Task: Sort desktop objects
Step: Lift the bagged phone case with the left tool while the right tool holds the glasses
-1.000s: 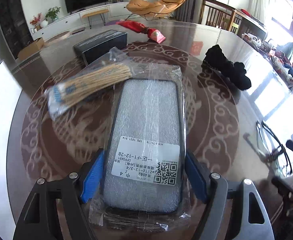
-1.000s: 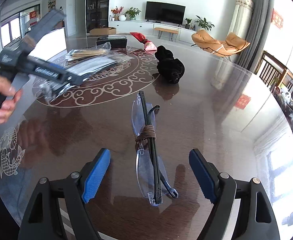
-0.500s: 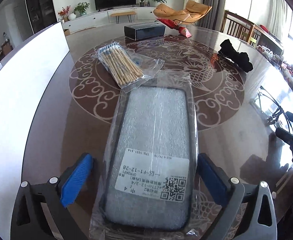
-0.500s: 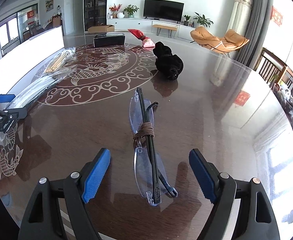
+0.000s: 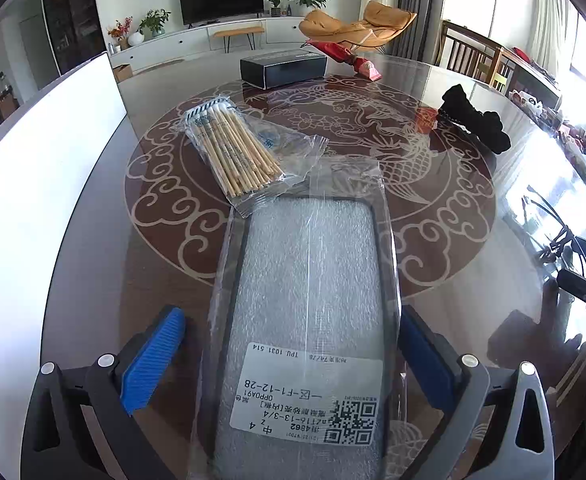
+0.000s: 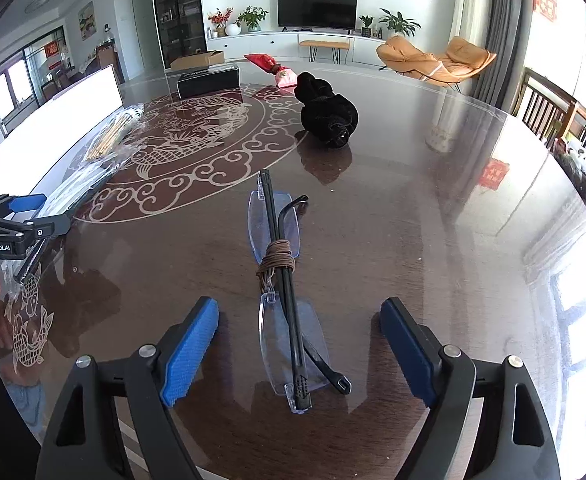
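My two tools, left (image 5: 293, 364) and right (image 6: 299, 350), gape apart over one bagged grey phone case (image 5: 305, 320) and one folded pair of rimless glasses (image 6: 283, 288).

Bagged phone case (image 5: 309, 320) flat beside swab packet (image 5: 241, 152)

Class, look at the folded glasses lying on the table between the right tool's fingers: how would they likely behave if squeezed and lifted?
The glasses look rimless with thin clear lenses, so probably fragile under a hard squeeze. The cord wound round the middle should keep the arms folded. On the glossy table they may slide before the right tool grips them.
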Available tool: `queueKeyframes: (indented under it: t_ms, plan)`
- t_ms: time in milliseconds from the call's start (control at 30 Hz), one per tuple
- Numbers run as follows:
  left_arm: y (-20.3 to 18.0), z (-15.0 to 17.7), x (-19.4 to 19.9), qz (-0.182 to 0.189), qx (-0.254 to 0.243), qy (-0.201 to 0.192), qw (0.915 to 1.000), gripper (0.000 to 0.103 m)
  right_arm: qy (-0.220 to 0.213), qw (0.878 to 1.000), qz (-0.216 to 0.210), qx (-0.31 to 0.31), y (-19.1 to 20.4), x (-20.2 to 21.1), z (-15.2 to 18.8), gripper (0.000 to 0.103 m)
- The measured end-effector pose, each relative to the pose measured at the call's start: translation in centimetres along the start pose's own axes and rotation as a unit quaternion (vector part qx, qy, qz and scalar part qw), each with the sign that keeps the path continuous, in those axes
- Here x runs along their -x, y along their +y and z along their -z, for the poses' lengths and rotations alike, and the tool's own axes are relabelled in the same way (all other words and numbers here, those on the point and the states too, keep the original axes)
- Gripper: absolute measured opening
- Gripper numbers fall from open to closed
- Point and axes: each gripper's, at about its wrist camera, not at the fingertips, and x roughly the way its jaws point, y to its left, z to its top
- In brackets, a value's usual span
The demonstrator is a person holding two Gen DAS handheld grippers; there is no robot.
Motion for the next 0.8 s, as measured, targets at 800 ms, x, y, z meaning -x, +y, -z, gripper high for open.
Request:
queueKeyframes:
  t_ms: [800]
  plan:
    - [0.25, -0.53, -0.38, 0.022, -0.028, -0.015, 0.9993, 0.103, 0.008, 1.000, 0.003, -0.002, -0.08, -0.34, -0.10, 0.093]
